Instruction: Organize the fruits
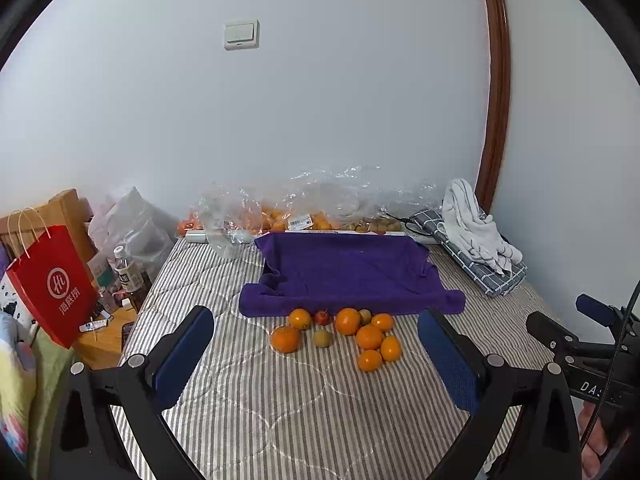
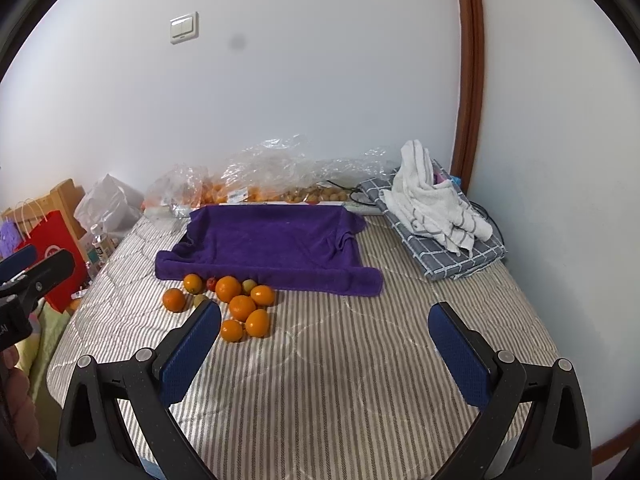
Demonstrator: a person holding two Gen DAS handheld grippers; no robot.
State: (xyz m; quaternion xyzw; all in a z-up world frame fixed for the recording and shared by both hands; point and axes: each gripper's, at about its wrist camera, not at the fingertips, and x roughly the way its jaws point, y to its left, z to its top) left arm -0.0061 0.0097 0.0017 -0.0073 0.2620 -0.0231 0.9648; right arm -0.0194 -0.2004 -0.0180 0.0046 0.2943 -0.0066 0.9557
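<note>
Left gripper (image 1: 316,344): fingers spread wide, holding nothing, hovering above striped mattress (image 1: 320,408). Right gripper (image 2: 324,334): fingers likewise wide, empty, above same mattress. Fruit cluster (image 1: 344,336) on mattress, just in front of purple towel (image 1: 348,276): 7 oranges, 1 small red fruit (image 1: 322,317), 2 greenish-brown fruits (image 1: 322,338). Purple towel draped over tray-like form, its near edge touching rearmost fruits. Behind towel, against wall: clear plastic bags (image 1: 288,204) with more fruit. Far right: white striped towel (image 1: 476,224) atop folded grey checked cloth (image 1: 480,272). Left of bed: red paper bag (image 1: 56,284).
</note>
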